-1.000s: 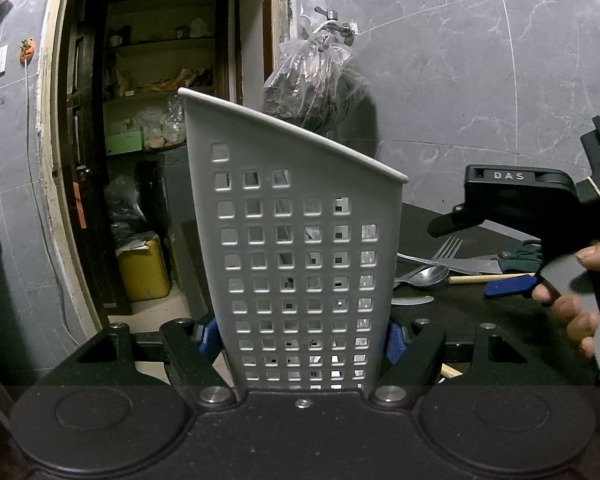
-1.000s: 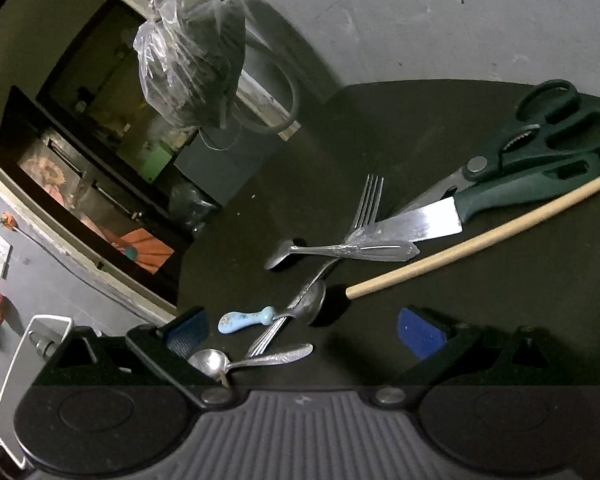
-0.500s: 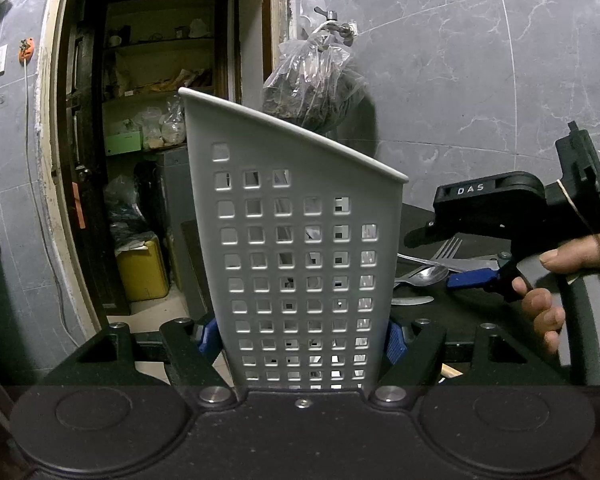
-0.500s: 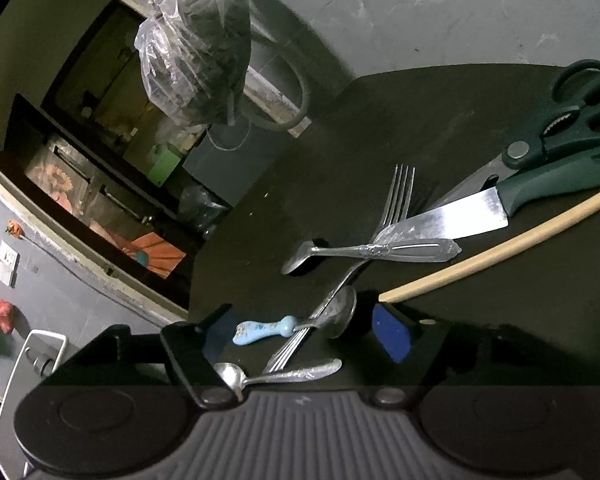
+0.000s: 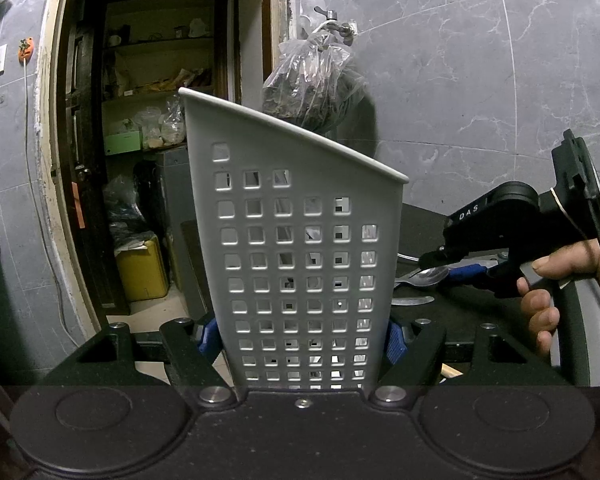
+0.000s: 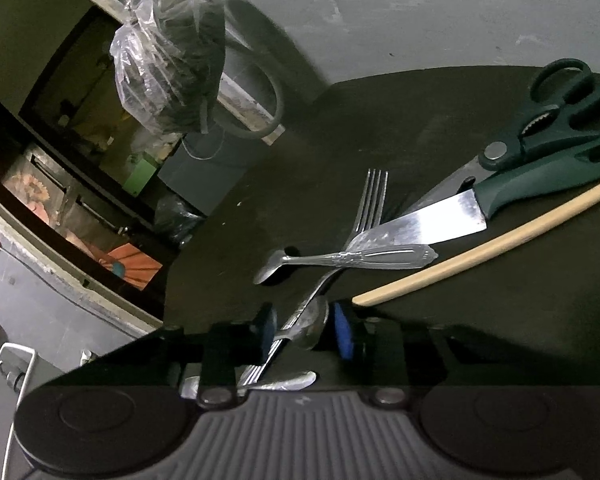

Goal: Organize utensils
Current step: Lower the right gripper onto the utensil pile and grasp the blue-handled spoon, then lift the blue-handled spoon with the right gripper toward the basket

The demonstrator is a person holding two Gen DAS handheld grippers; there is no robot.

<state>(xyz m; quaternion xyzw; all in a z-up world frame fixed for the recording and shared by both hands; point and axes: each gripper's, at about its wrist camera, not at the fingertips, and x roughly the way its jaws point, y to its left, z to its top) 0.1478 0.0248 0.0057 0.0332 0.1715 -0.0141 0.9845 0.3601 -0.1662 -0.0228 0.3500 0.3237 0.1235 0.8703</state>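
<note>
The left gripper (image 5: 306,336) has its jaws clamped on the lower sides of a grey plastic utensil caddy (image 5: 300,248), a tall holder with a grid of square holes and a slanted top rim that is highest on the left. The caddy stands upright and fills the middle of the left wrist view. To its left is an open doorway onto cluttered shelves, with a yellow box (image 5: 142,272) on the floor. Behind its top edge a clear plastic bag (image 5: 312,84) hangs from a wall tap.

To the right of the caddy, the right gripper (image 5: 456,270) reaches down onto the dark worktop (image 6: 500,320), with the person's hand (image 5: 556,280) on its handle.

In the right wrist view, the right gripper (image 6: 306,330) has its jaws drawn close around the bowl of a spoon (image 6: 310,322); whether the blue pads (image 6: 342,330) actually press it cannot be told. A fork (image 6: 364,220) runs from under the jaws toward the wall, tines pointing away. A second spoon (image 6: 348,258) lies across it. A third spoon (image 6: 284,382) lies close to the gripper body. Further right, a knife (image 6: 452,224) with a green handle lies partly over green-handled scissors (image 6: 552,120), and a pale wooden stick (image 6: 480,250) lies just beside the knife, near the right jaw. The worktop's edge runs close on the left of the jaws; beyond the fork tines there is bare surface up to the grey wall.
</note>
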